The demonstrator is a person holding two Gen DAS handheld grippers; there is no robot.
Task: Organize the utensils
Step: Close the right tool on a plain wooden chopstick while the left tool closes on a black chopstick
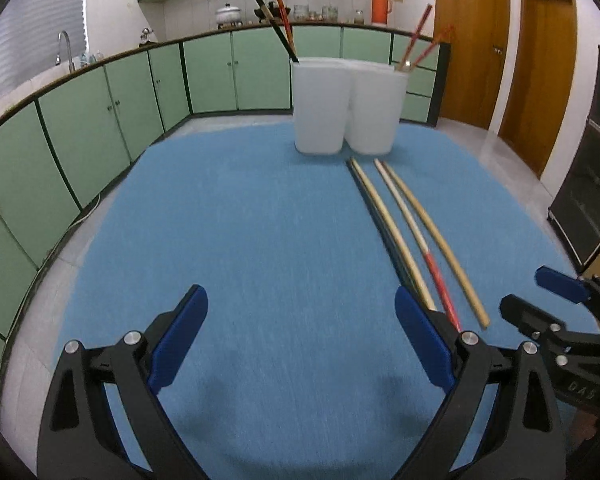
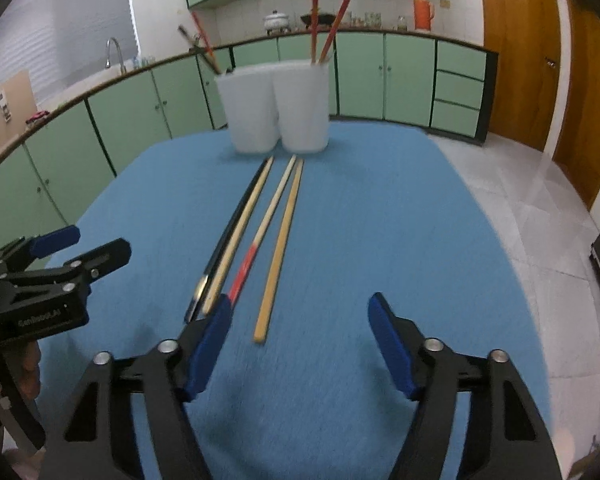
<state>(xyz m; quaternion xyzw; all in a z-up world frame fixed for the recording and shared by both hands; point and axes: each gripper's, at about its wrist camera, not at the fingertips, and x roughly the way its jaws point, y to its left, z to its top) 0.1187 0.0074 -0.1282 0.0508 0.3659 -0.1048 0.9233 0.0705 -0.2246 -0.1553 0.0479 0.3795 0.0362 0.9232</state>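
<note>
Both grippers – left point(image 1: 300, 324), right point(image 2: 300, 332) – released, empty; 4 chopsticks point(image 2: 278, 248) lie before 2 cups point(image 2: 276, 108).

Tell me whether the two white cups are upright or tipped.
Upright. Both white cups stand on their bases on the blue cloth, rims up, chopsticks sticking out the tops.
</note>
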